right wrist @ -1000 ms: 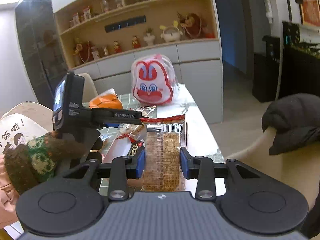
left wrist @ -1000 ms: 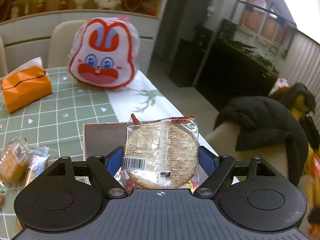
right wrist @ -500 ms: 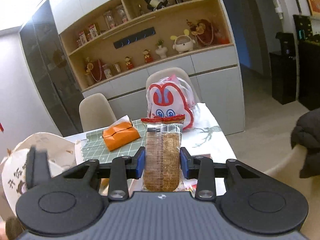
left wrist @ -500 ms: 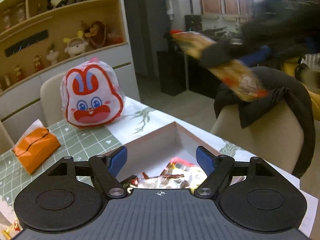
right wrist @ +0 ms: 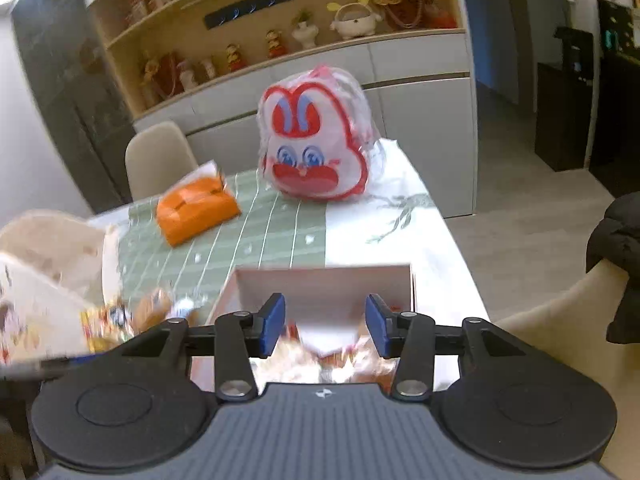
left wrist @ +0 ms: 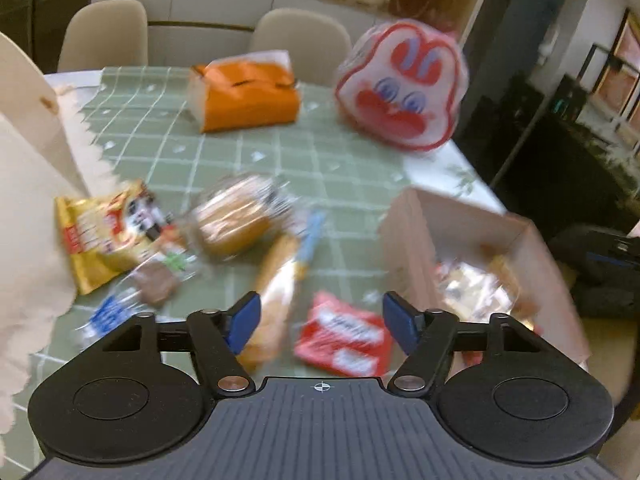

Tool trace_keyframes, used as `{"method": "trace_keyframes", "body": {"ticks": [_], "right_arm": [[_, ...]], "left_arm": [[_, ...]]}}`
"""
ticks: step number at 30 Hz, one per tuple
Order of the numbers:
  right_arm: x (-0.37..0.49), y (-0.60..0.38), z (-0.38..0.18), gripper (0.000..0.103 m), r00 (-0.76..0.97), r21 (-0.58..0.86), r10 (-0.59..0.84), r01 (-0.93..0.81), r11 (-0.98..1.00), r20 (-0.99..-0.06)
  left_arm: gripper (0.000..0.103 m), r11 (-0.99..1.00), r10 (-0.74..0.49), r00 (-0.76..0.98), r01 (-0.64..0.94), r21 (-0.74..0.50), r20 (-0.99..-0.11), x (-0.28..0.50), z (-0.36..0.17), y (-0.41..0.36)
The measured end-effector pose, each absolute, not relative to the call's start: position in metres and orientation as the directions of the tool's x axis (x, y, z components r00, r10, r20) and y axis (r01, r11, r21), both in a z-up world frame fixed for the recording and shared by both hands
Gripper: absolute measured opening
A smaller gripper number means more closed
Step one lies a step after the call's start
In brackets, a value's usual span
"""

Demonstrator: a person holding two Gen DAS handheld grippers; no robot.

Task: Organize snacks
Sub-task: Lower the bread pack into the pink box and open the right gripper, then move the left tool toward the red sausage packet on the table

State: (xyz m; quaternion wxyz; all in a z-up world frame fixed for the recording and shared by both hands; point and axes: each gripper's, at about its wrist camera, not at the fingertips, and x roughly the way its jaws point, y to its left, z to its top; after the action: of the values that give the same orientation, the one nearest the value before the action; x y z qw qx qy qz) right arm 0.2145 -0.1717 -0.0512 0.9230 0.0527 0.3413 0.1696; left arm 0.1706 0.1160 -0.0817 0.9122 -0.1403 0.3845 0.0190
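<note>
Both my grippers, left (left wrist: 320, 316) and right (right wrist: 325, 326), were spread, empty. Box (right wrist: 320, 280) ahead held some snacks; several packets (left wrist: 340, 334) (blurred) remained on table (left wrist: 280, 152).

My left wrist view looks down close over the green tablecloth (left wrist: 248, 152); my right faces the shelves (both share the rabbit bag (left wrist: 400, 84) (right wrist: 316, 148)).

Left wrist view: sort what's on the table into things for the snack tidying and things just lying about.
For the job: box, red packet, long bread packet, round bun, yellow packet, brown biscuit, open left claw.

Lying about: orange tissue pack, rabbit bag, paper bag.
</note>
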Motion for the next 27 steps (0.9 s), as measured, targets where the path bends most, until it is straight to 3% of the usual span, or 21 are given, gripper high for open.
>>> {"method": "trace_keyframes", "body": {"ticks": [5, 7, 9, 17, 20, 27], "right_arm": [[0.160, -0.157, -0.072, 0.045, 0.688, 0.088, 0.357, -0.394, 0.915, -0.631], [0.138, -0.152, -0.082, 0.046, 0.686, 0.028, 0.341, -0.423, 0.906, -0.643], [0.118, -0.147, -0.093, 0.047, 0.678, -0.004, 0.325, -0.435, 0.900, -0.659], [0.088, -0.145, -0.140, 0.050, 0.556, 0.103, 0.326, -0.394, 0.913, -0.764], [0.081, -0.141, -0.147, 0.050, 0.531, 0.104, 0.316, -0.390, 0.915, -0.786], [0.075, -0.138, -0.147, 0.050, 0.532, 0.069, 0.295, -0.403, 0.912, -0.793]], "left_arm": [[0.065, 0.974, -0.116, 0.666, -0.069, -0.216, -0.737, 0.176, -0.096, 0.109], [0.052, 0.972, -0.144, 0.663, -0.043, -0.229, -0.735, 0.180, -0.098, 0.100], [0.049, 0.969, -0.164, 0.656, -0.034, -0.246, -0.737, 0.188, -0.101, 0.094], [0.049, 0.972, -0.123, 0.609, -0.086, -0.219, -0.784, 0.239, -0.125, 0.095], [0.047, 0.986, -0.096, 0.594, -0.051, -0.157, -0.799, 0.258, -0.128, 0.088], [0.026, 0.995, -0.080, 0.577, 0.100, -0.027, -0.813, 0.249, -0.129, 0.083]]}}
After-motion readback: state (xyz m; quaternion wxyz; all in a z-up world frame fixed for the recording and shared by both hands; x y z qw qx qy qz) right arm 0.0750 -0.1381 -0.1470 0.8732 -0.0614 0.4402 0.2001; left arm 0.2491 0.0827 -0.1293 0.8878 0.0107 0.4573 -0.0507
